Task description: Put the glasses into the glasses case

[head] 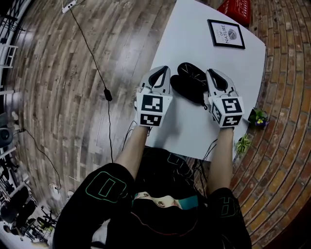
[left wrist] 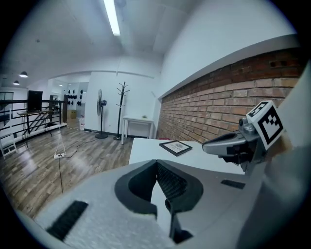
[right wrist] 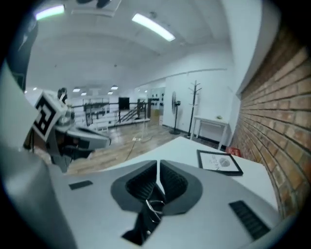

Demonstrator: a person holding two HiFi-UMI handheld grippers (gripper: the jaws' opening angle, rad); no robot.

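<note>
On the white table (head: 194,39), a long black glasses case (head: 187,87) lies between my two grippers. What looks like the dark folded glasses (head: 192,72) sits just behind it, touching it. My left gripper (head: 164,70) (left wrist: 156,163) hovers left of the case, shut, with nothing between its pads. My right gripper (head: 210,73) (right wrist: 159,163) hovers right of the case, also shut. Below its pads (right wrist: 170,182) a black piece with a small metal ring (right wrist: 154,206) shows through the slot. It seems to be the case's end lying underneath.
A framed picture (head: 226,34) (right wrist: 219,162) lies at the table's far side, and a red box (head: 235,9) stands beyond it. Two small plants (head: 258,116) sit on the brick floor to the right. A black cable (head: 108,95) crosses the wooden floor on the left.
</note>
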